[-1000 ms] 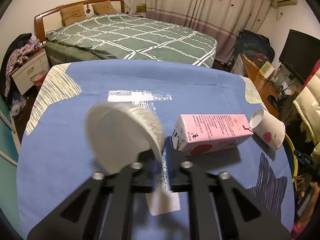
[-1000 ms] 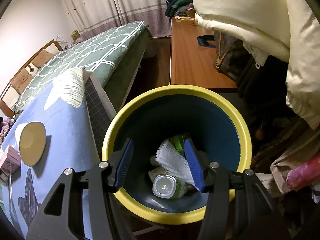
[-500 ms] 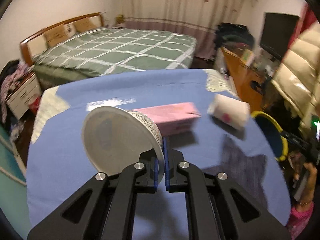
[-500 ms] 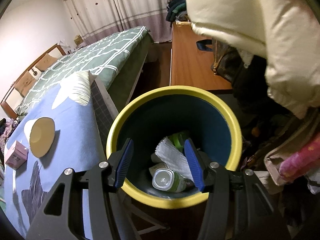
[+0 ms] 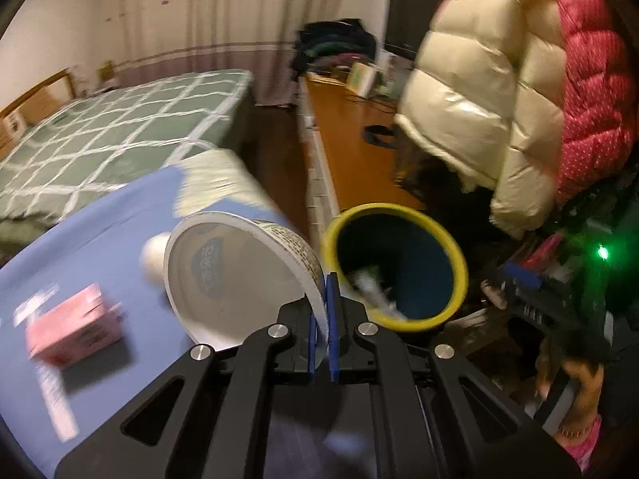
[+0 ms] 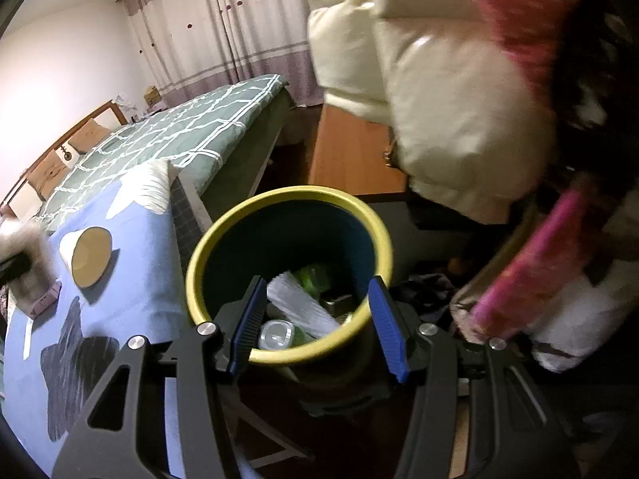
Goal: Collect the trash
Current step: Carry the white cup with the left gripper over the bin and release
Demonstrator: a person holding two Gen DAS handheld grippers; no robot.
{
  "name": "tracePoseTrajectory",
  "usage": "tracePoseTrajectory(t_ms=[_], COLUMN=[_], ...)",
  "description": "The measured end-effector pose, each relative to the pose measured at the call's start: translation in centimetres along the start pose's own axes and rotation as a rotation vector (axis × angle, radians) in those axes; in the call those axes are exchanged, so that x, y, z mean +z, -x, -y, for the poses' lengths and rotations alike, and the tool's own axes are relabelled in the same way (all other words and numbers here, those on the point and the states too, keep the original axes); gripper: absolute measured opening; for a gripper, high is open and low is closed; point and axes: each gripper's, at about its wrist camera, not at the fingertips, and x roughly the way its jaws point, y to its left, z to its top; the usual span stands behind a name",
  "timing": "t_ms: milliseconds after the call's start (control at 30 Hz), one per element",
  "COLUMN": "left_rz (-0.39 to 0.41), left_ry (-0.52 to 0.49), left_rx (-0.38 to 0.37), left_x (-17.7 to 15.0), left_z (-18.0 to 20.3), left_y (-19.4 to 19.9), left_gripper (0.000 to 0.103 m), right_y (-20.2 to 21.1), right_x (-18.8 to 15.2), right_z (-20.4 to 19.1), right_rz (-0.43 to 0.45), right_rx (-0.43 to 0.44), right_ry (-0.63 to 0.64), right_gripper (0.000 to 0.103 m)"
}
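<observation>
The left gripper (image 5: pixel 323 319) has its jaws pinched all but together on the rim wall of a white paper bowl (image 5: pixel 239 275), one blue pad inside the lip and one outside; the bowl hangs tipped, its open mouth facing the camera, above the edge of the blue-covered worktop (image 5: pixel 100 239), and in the left wrist view the yellow-rimmed bin (image 5: pixel 451 247) sits just beside it at about three o'clock. The bowl looks empty, light and thin-walled — stiff enough at the rolled lip to be carried by that edge alone, yet likely to buckle if squeezed mid-wall, so the rim is the sensible place to hold it; being so light it may swing or slip out on a quick move. The right gripper (image 6: pixel 317 327) hovers over the bin with its jaws about half open and nothing between the pads; beneath them lie a bottle, a white ribbed wrapper and something green already in the bin. Left on the worktop are a pink carton (image 5: pixel 72 327), at nine o'clock from the bowl, and a paper cup (image 6: pixel 90 255) lying on its side, seen at ten o'clock from the bin in the right wrist view; the carton should be rigid with flat faces to clamp across, the cup soft and crushable — best taken lightly across its wall or by its rim.
</observation>
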Motion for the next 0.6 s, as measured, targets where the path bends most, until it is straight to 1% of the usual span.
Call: tracePoseTrajectory(t_ms=[33,133,167,300,467,600], left_rz=[-0.007,-0.03,-0.05,-0.104,-0.147,-0.164], left_ry=[-0.019,-0.051,-0.061,-0.082,-0.083,-0.075], left_rx=[-0.015,-0.051,-0.073,-0.1,-0.111,-0.128], left_x=[0.8,2.1,2.7,3.7,4.6,5.0], left_z=[1.4,3.5,4.8,8.0,10.2,10.8], left_y=[-1.2,-4.3,-5.7,-10.2,-14.6,-17.0], left_gripper=[0.005,0.005,0.005,0.005,0.005,0.006], right_y=[0.2,0.6,0.6,0.6,0.3,0.1], right_x=[-0.1,-0.1,-0.1,-0.2,-0.6,-0.9], right_z=[0.5,1.8,2.2,3.4,4.5,5.3], right_rz=[0.004,0.006,0.008,0.008,0.0,-0.011], right_rx=[-0.007,-0.009,-0.01,-0.014,-0.009,-0.008], right_ry=[-0.004,-0.016,-0.021,-0.027,-0.037,-0.047], right_gripper=[0.051,0.051,0.051,0.051,0.051,0.051])
